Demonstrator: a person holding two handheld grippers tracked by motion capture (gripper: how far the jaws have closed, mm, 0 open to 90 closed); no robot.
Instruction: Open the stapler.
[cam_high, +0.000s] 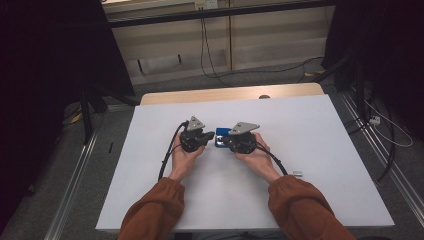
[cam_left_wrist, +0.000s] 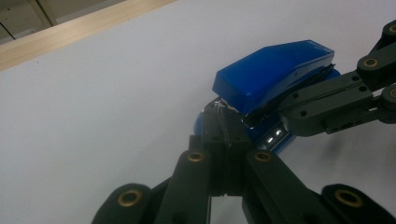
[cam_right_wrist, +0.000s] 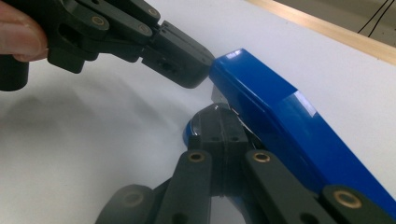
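Blue stapler (cam_high: 222, 135) between both closed grippers, on white table (cam_high: 310, 165)

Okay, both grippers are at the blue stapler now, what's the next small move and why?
Probably pull the left gripper gently away from the right gripper to slide the inner part out. The stapler lies between them on the table with its blue top hinged up. Both sets of jaws look shut at its metal underside, from opposite ends.

A white table (cam_high: 310, 165) with a wooden far edge carries a blue stapler (cam_high: 222, 136) at its centre and a small metal piece (cam_high: 298, 173) near the right.
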